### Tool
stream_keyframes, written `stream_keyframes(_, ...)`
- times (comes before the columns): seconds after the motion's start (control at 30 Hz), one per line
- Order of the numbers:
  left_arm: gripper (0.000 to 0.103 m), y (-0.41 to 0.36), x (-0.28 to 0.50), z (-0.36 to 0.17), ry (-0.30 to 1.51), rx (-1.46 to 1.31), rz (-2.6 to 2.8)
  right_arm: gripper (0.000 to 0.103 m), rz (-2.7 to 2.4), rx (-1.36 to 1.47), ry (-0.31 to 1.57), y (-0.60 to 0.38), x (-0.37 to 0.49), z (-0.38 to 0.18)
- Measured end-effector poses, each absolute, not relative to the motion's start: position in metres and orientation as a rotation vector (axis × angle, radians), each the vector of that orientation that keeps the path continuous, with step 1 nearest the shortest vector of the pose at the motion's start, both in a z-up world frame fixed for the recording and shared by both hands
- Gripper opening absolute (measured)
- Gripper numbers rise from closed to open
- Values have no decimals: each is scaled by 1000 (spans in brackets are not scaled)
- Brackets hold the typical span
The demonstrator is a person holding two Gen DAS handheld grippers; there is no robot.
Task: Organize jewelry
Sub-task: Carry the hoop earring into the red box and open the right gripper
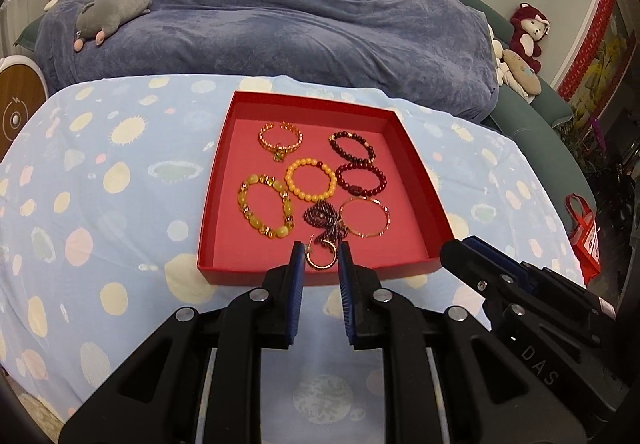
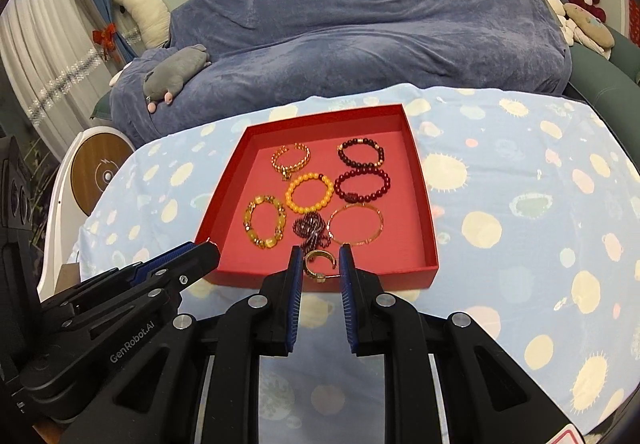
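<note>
The left gripper (image 1: pixel 319 256) is seen with its jaws parted around a small gold hoop (image 1: pixel 321 257) lying near the front wall of the red tray (image 1: pixel 320 276), with no contact evident. The right gripper (image 2: pixel 319 260) is likewise spread. Bracelets are laid out in the tray. The hoop could be snagged on the tangled purple beads (image 1: pixel 326 218) just behind it if lifted carelessly.

Beyond your bench's (image 1: pixel 100 204) far edge you see a blue-covered sofa (image 1: pixel 300 12); a grey plush (image 1: pixel 112 14) lies at its left end, a maroon plush monkey (image 1: pixel 528 32) sits at its right.
</note>
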State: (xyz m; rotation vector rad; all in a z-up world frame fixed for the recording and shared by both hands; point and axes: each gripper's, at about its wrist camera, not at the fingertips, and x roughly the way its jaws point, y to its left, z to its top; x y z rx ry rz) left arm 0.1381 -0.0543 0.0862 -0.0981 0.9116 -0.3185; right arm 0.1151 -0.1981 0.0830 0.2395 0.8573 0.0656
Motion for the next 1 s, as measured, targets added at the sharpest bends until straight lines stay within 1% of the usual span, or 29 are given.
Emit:
stream_keyframes(0.23,17,-65,186,88,891,-65,-310,17,63,236,856,-208,164,83)
stream_keyframes(0.57,17,-71,255,57,925,-38,-260,17,50,180,910,-208,221,48)
stream_keyframes(1.0,17,-64,293,18,977,-39,-228,17,92,158,976,-187,253,8)
